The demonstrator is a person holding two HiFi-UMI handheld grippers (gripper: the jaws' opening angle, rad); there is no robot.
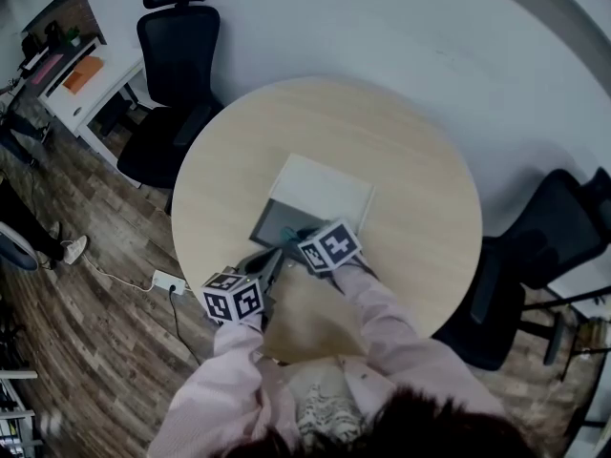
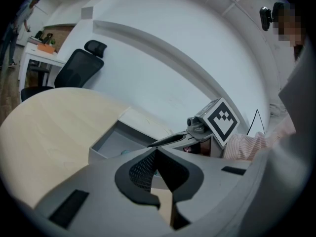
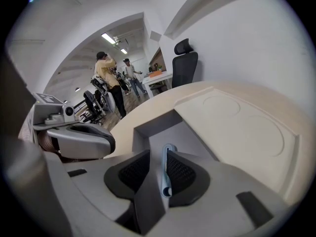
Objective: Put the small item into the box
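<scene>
Mesh-padded right fingers (image 3: 185,174) seemingly pinch slim bluish item (image 3: 166,164).

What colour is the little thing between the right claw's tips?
The item is pale blue; the right gripper view shows it best.

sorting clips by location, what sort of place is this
Most likely an office: black swivel office chairs, a round wooden table and a white desk against the wall, all on a wood-plank floor.
</scene>
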